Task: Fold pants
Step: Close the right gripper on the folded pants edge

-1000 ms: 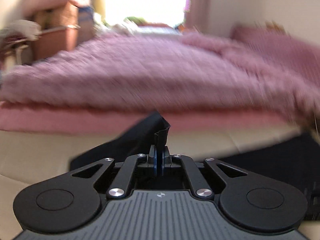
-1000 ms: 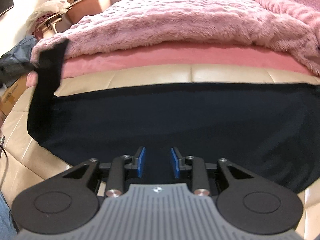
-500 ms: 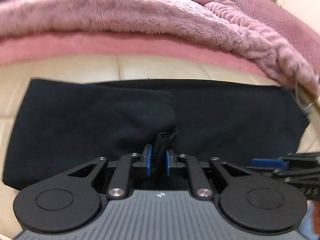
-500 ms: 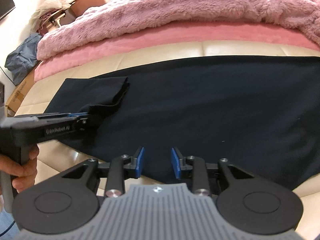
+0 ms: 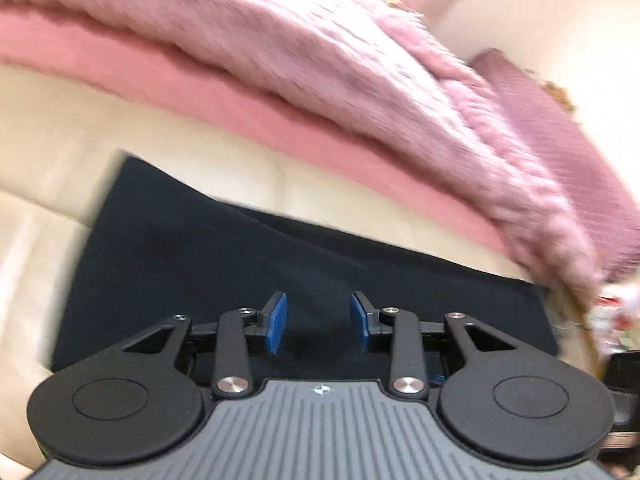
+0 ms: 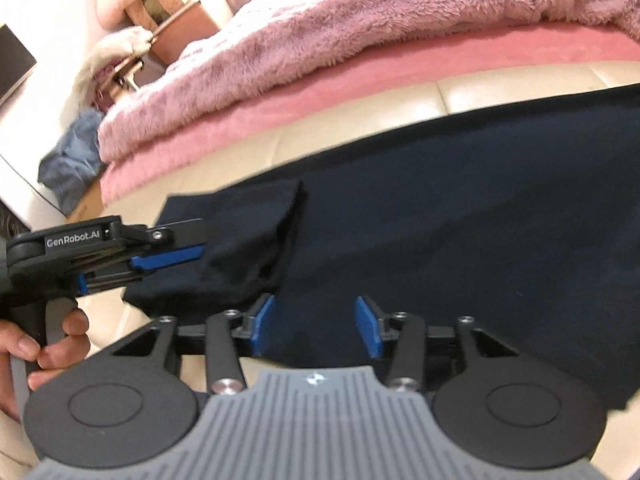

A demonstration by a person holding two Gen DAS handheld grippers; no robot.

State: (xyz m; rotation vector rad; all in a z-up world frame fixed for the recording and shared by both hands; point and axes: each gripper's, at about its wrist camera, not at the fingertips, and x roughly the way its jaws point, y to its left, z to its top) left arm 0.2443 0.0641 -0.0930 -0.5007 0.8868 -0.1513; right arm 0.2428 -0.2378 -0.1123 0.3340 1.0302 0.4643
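The dark navy fabric pants [image 6: 460, 216] lie spread flat on the cream leather cushioned seat [image 6: 360, 128], running from the left side across to the right edge of the right wrist view. At their left end a part of the cloth is turned over onto the rest, forming a thicker doubled flap [image 6: 248, 240] with a rumpled edge.

The left tool [image 5: 319, 322] hovers low over the pants with its blue pads apart; its jaws have just been opening, and nothing sits between them but the flat cloth below. In the right wrist view this same tool comes in from the left, held by a person's hand [image 6: 36, 344] on its grip, with its tips at the flap's edge; whether they touch it I cannot tell.

The right tool [image 6: 316, 326] also stands with its jaws apart, having just been opening wider, over the near hem of the pants and gripping nothing.

Behind the seat lies a fluffy pink plush blanket [image 6: 340, 28] over a smoother pink sheet [image 6: 400, 68].
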